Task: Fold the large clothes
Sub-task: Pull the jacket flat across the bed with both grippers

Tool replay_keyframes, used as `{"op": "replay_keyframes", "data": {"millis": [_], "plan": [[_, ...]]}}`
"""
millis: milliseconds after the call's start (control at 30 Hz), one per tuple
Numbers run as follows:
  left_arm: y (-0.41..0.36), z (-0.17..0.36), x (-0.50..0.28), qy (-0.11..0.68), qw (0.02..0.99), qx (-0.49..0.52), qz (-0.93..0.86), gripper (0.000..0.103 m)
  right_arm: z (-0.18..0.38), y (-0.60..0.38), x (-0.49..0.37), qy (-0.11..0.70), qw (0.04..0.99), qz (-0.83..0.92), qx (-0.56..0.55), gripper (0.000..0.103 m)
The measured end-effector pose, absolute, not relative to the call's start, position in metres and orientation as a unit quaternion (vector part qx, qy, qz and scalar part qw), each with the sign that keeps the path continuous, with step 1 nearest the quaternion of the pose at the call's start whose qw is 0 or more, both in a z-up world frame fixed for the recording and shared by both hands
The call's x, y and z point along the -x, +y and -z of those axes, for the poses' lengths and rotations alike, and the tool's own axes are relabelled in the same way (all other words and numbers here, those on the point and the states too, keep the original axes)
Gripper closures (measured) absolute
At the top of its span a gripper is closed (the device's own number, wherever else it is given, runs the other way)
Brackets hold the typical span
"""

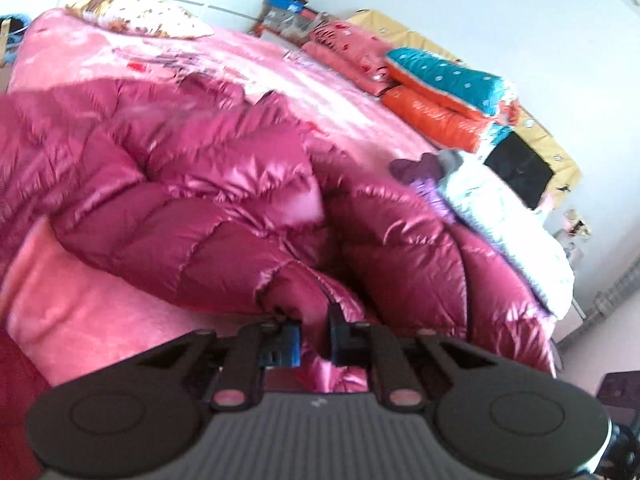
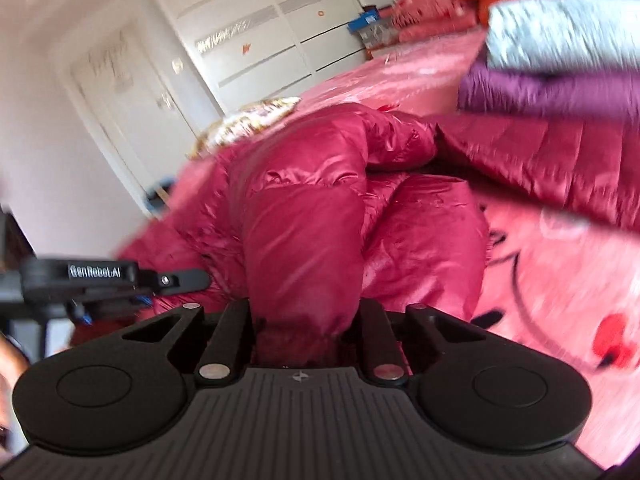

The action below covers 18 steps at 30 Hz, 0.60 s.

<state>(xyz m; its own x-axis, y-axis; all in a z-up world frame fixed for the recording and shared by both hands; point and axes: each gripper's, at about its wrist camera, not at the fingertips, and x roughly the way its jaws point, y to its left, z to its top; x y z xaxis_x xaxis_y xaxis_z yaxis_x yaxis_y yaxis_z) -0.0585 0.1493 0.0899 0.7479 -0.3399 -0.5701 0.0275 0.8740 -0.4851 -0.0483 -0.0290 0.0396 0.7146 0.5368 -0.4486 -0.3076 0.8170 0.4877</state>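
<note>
A shiny magenta puffer coat (image 1: 192, 184) lies crumpled across a bed with a pink blanket (image 1: 304, 84), filling the near and middle part of the left wrist view. The left claw (image 1: 314, 338) has its blue-padded fingers (image 1: 289, 340) drawn close together on a fold of the coat's near edge — fabric is pinched between them. In the right wrist view the right claw (image 2: 304, 328) is clamped on a bunched sleeve or hem of the coat (image 2: 304, 216), which rises straight ahead of it; its fingertips are buried in the cloth. The left claw's side shows at the left edge there. Far right on the bed sit a stack of folded quilts (image 1: 448, 92) — teal over orange — and a white cover (image 1: 508, 216). A patterned pillow (image 1: 140, 16) lies at the far left, near a white wardrobe (image 2: 272, 28).
</note>
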Motion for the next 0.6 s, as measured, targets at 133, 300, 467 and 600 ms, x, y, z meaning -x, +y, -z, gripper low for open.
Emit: {"op": "replay_keyframes", "data": {"millis": [133, 300, 467, 600], "plan": [[0.157, -0.108, 0.078, 0.333, 0.907, 0.225, 0.125, 0.094, -0.043, -0.047, 0.068, 0.295, 0.871, -0.254, -0.3, 0.088], [0.164, -0.124, 0.096, 0.333, 0.9, 0.231, 0.159, 0.094, -0.048, -0.075, 0.101, 0.265, 0.828, -0.258, -0.421, 0.09], [0.162, -0.132, 0.111, 0.347, 0.887, 0.225, 0.205, 0.094, -0.051, -0.109, 0.15, 0.211, 0.795, -0.233, -0.52, 0.091], [0.162, -0.129, 0.125, 0.374, 0.87, 0.214, 0.24, 0.094, -0.048, -0.131, 0.19, 0.18, 0.78, -0.195, -0.567, 0.091]]}}
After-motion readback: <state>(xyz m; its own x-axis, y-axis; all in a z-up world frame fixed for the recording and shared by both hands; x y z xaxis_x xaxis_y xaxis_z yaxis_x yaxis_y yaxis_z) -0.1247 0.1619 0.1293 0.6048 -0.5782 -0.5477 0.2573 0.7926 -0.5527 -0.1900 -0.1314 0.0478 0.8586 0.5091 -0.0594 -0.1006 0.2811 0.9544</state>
